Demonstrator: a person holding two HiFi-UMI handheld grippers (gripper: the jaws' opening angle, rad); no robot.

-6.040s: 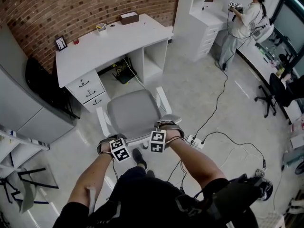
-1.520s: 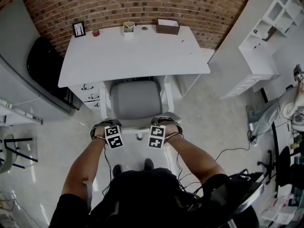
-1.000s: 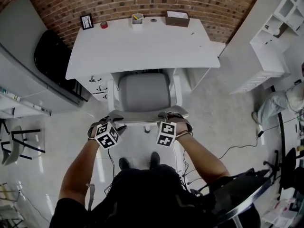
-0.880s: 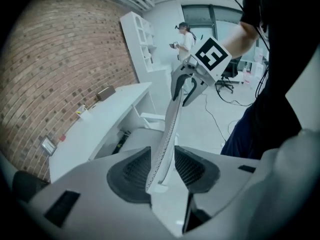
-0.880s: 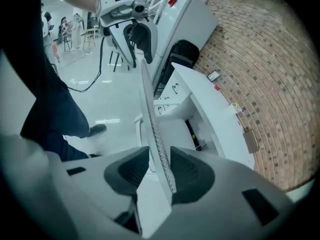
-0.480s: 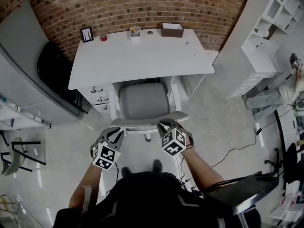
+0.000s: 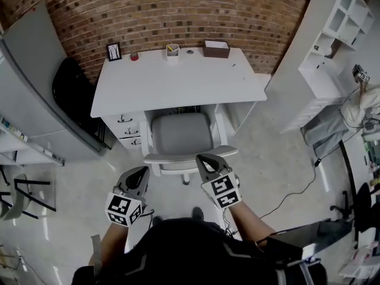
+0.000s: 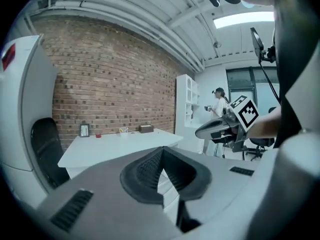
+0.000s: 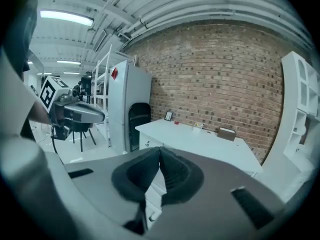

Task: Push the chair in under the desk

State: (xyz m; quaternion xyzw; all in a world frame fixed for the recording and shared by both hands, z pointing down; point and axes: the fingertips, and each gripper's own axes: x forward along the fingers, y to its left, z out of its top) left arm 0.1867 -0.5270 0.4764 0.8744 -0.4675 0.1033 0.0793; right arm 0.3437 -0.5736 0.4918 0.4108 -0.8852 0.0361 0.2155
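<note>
Far left, near side: left gripper (image 7: 141,172), jaws just closed flat together, nothing between them. Same in the left gripper view (image 8: 161,170): pads pressed shut, only open room beyond. Held in the air short of the chair, touching nothing.

Next along: drawer unit (image 7: 126,134) under the left end of the desk (image 7: 178,82).

Centre: chair (image 7: 178,133), seat sitting in the kneehole between the drawer unit and the desk's right side panel, front edge tucked beneath the desktop, backrest rim (image 7: 190,157) out on the near side.

Right of that: right gripper (image 7: 203,159), likewise just closed, shut tight and empty. Overlaps the backrest rim in the head view, yet judged to be above it, not on it; right gripper view (image 9: 159,160) with only desk and drawers past the pads.

Step in hand, as a judgement: tail end of the push, both tools off the chair, task done or very nearly so.

Next move, for a deeper tuck: 2 closed tips back onto the backrest, 1 per side, then even pressure straight toward the brick wall (image 7: 178,10) to avoid swivelling the seat or catching an armrest on the drawers. Otherwise, simply drawing back.
</note>
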